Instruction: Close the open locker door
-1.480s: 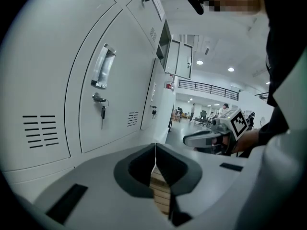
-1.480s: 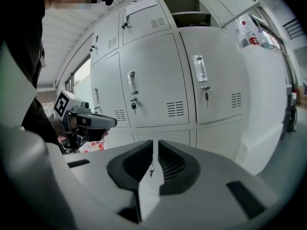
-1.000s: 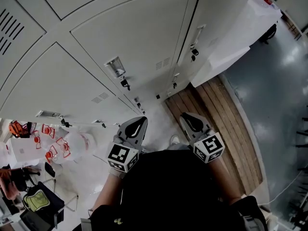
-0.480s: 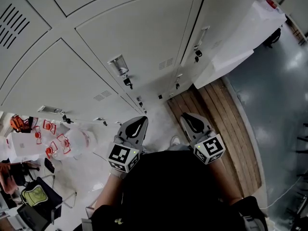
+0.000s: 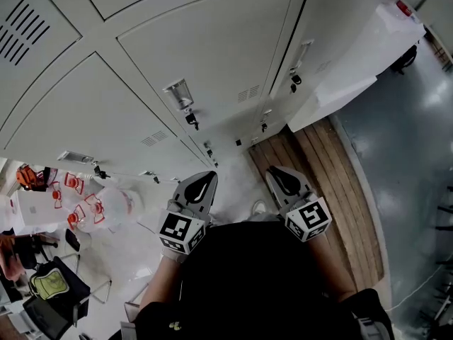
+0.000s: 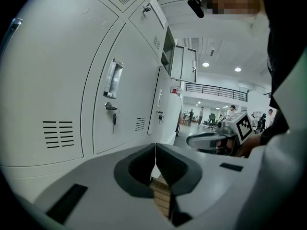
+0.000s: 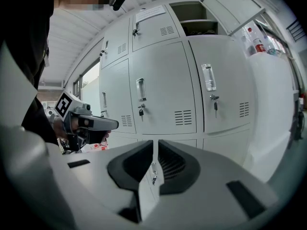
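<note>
- Currently the left hand-held gripper (image 5: 207, 178) and right hand-held gripper (image 5: 274, 171) sit side by side, close in front of the person's body. Both point at the locker bank (image 5: 205, 55), tipped a touch below level.
- Jaws on both are pressed together with nothing between them. That's fine for a push; I don't think a pinch is needed.
- Straight ahead of both are closed locker doors (image 7: 160, 92) with keys (image 7: 214, 107) hanging in the locks. These are not the target.
- The target, the open locker door (image 7: 237, 11), is in the top row, well above both hand-held grippers. It lies up and slightly right of the right one, and up and further right of the left one.
- The open compartment (image 7: 192, 18), with a shelf inside, is just left of that door in the right gripper view.
- The door panel stands out from the locker face toward the person's side. The hinge line looks upright, on the compartment's right edge.
- Judgement: the right hand-held gripper is nearer and should take it.
- Next move needs a lift up past the closed row onto the door's outer face, then a push round the upright hinge, leftward and in toward the bank.
- The head view doesn't clearly show the top row, so the gripper views are the only reference for the door.
</note>
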`<state>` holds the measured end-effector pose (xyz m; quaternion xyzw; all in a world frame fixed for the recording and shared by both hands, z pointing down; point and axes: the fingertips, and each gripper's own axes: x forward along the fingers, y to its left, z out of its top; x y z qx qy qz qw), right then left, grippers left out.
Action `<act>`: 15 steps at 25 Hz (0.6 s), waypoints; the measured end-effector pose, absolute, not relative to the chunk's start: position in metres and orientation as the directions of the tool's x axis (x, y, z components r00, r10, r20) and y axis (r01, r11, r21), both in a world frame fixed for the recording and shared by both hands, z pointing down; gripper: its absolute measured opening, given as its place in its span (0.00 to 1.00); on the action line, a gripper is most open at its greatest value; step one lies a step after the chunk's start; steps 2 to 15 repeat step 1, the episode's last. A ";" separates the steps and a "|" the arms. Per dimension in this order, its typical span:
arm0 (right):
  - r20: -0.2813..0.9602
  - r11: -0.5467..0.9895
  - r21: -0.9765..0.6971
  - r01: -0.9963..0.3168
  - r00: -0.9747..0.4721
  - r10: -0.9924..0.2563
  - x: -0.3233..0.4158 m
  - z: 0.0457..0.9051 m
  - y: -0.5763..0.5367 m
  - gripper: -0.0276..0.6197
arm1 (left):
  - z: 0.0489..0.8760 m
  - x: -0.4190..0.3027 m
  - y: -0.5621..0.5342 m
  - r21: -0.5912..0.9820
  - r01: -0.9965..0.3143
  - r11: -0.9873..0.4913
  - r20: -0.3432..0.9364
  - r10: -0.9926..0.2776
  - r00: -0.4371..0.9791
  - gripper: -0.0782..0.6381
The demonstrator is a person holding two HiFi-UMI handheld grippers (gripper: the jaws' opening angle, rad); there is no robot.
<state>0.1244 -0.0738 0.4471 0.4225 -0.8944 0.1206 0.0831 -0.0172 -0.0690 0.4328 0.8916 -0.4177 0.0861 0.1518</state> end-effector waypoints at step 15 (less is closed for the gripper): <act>0.251 0.614 -0.145 -0.776 -0.629 -0.736 0.124 0.447 -0.073 0.12 | 0.432 -0.018 -0.069 0.200 -0.772 -0.604 0.278 -0.720 0.636 0.14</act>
